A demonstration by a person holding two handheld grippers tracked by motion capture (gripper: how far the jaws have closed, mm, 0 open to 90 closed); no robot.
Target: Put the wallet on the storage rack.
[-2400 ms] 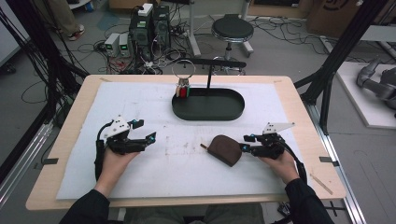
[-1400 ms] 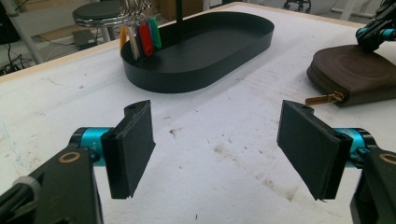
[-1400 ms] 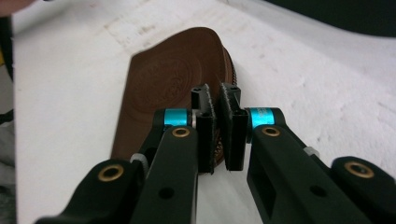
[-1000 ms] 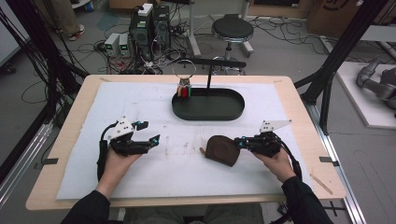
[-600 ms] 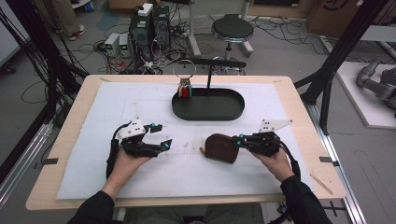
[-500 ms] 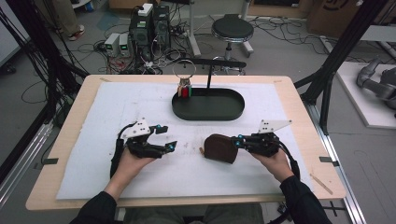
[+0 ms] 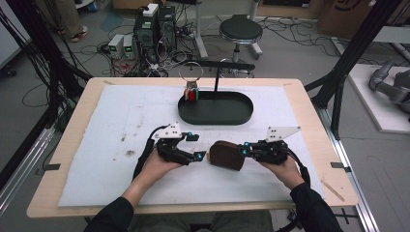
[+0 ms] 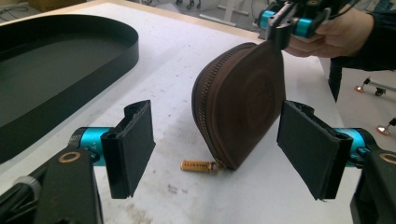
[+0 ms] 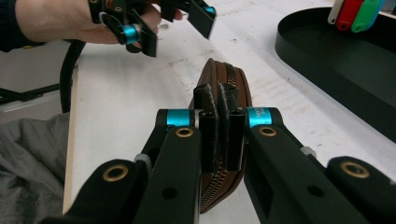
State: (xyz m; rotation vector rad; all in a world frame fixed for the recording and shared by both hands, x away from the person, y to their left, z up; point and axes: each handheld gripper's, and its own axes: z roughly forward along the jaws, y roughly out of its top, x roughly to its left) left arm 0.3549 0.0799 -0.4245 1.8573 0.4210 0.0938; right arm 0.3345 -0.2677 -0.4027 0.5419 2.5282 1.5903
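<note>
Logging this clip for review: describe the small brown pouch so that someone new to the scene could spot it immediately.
Start at the oval black tray at the far middle of the white mat. Nearer the person, between the two hands, stands a brown zipped pouch, half-round, held on edge by the right tool. It is the mat's one brown thing, with a gold zip pull.

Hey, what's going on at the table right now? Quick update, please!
Right gripper shut on pouch, holding it on edge. Left gripper open, jaws either side of pouch. Zipper pull on mat. Nothing blocking.
</note>
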